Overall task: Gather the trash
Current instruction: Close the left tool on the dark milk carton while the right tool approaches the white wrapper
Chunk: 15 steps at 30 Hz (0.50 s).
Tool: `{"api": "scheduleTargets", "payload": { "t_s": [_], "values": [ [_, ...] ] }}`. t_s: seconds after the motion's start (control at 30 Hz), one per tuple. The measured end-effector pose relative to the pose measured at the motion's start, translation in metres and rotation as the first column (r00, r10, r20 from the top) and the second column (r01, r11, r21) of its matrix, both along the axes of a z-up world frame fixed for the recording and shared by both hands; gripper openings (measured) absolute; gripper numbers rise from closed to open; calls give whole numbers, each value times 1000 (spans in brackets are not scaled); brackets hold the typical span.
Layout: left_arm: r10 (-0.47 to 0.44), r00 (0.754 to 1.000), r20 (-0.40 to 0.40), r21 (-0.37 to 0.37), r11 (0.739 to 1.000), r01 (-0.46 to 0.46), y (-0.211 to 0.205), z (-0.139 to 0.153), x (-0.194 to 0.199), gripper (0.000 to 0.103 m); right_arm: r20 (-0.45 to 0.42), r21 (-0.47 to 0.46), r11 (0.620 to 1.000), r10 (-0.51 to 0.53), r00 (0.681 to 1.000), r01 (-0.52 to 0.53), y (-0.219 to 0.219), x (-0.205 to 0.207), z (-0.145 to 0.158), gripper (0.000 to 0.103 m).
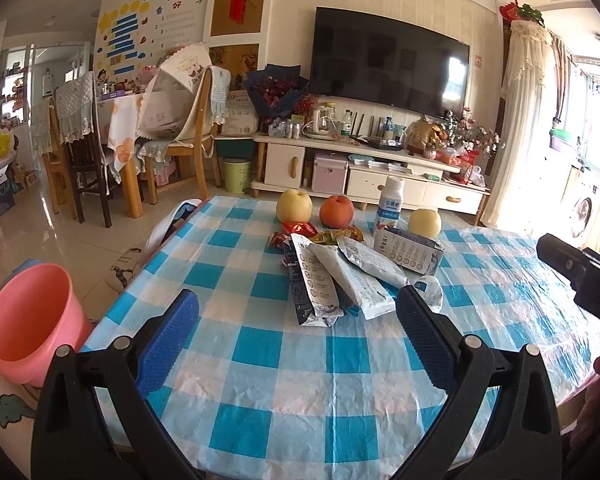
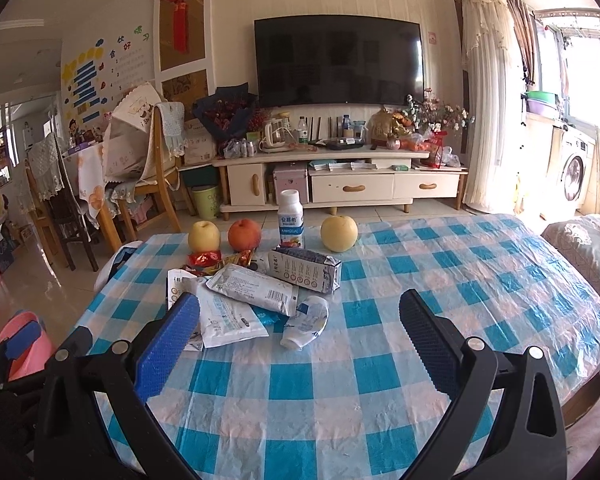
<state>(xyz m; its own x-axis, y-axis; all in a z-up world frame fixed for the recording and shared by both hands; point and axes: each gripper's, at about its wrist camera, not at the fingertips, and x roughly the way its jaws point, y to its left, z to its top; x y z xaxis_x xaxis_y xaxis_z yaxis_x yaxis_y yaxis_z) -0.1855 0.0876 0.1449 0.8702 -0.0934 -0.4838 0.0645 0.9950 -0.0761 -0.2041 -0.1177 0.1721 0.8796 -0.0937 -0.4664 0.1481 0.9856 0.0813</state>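
A heap of trash lies mid-table on the blue checked cloth point(image 1: 300, 360): flattened milk cartons point(image 1: 314, 284), white pouches point(image 1: 356, 276) point(image 2: 252, 286), a carton on its side point(image 1: 410, 250) point(image 2: 306, 268), red snack wrappers point(image 1: 298, 229) point(image 2: 204, 258) and a crumpled small wrapper point(image 2: 306, 322). My left gripper point(image 1: 298, 312) is open and empty just short of the heap. My right gripper point(image 2: 300, 320) is open and empty; its left finger point(image 2: 168, 344) covers part of a pouch. A pink bin point(image 1: 28, 320) point(image 2: 20, 344) stands off the table's left side.
Behind the heap stand two yellow pears point(image 1: 294, 205) point(image 2: 339, 233), a red apple point(image 1: 336, 211) and a white bottle point(image 2: 291, 216). The right gripper's body point(image 1: 580, 276) shows at the left view's right edge. Chairs, a TV stand and a bed point(image 2: 588, 248) surround the table.
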Motion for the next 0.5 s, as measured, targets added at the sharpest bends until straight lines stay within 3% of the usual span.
{"api": "scheduleTargets", "payload": {
  "t_s": [0.3, 0.5],
  "values": [
    [-12, 986, -166, -69, 998, 1, 22, -56, 47, 99, -59, 17, 999, 52, 997, -51, -15, 35, -23, 99],
    [-76, 983, -168, -111, 992, 58, 33, -64, 77, 97, -98, 166, 978, 141, 985, -124, -34, 68, -35, 99]
  ]
}}
